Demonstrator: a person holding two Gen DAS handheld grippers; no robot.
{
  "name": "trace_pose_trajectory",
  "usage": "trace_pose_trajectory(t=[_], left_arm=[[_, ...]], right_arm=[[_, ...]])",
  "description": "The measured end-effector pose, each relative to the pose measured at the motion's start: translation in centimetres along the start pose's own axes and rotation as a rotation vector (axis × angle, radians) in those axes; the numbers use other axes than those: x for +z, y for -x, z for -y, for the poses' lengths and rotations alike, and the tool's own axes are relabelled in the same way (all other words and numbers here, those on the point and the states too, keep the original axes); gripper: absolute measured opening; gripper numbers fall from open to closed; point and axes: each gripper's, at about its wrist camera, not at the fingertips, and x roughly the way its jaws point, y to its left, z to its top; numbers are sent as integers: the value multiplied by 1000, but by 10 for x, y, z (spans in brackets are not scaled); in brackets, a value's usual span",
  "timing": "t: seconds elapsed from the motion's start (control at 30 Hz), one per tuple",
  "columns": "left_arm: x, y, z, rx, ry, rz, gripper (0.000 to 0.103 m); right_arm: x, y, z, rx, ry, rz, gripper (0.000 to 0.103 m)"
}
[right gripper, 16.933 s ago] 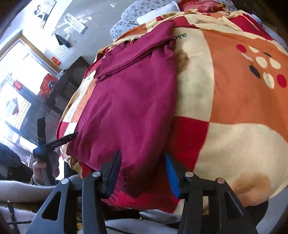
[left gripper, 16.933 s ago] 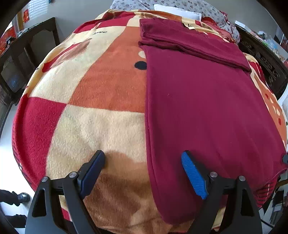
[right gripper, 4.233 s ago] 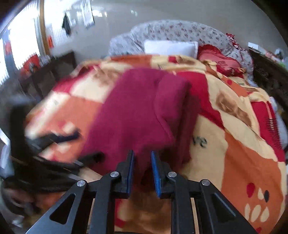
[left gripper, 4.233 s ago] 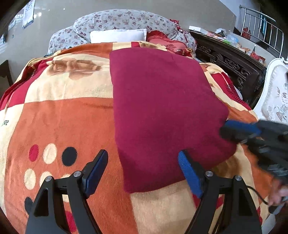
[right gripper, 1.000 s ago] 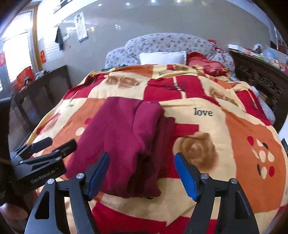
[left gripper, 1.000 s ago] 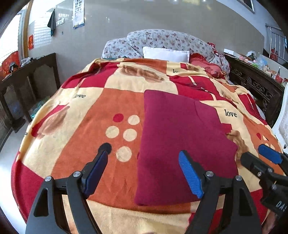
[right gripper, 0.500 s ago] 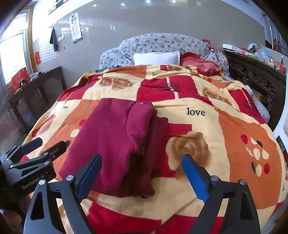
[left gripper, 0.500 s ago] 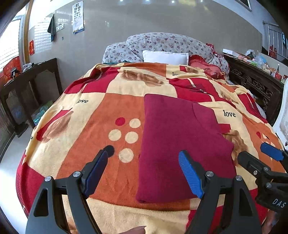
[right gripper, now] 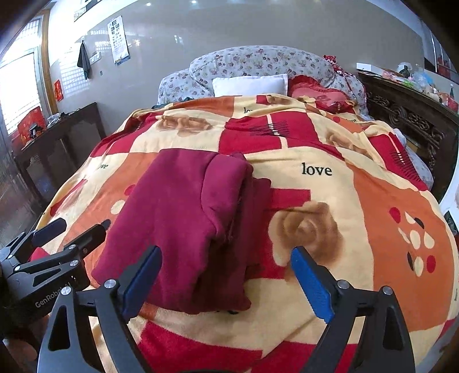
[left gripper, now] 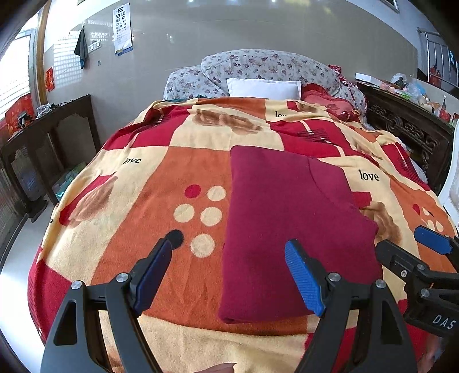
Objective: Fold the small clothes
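- Maroon garment (left gripper: 287, 226) lies folded into a compact rectangle near the foot of the patterned blanket (left gripper: 160, 206); its right-side layers look bulky and uneven.
- Left gripper (left gripper: 229, 272) and right gripper (right gripper: 226, 281) both gape wide, empty, above the near edge.
- Fold looks essentially done; next likely calls for tidying the loose right edge or fetching another item.

**Words on the blanket, grippers and wall**

The blanket (left gripper: 160, 206) carries the word "love" printed in black in several squares. The right gripper (left gripper: 407, 255), seen from the left wrist, bears white letters "DAS". The left gripper (right gripper: 71, 229), seen from the right wrist, reads "GenRobot.AI", partly cut off. An eye chart (left gripper: 123, 27) on the wall has a big "E" on top; its smaller rows are unreadable.
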Motion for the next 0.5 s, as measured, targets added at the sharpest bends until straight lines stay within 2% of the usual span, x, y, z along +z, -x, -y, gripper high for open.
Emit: trace_pose_trajectory(t=[0.5], left_arm=[[-5, -10, 6, 5, -19, -29, 80]], right_arm=[[-4, -9, -3, -2, -1, -33, 94]])
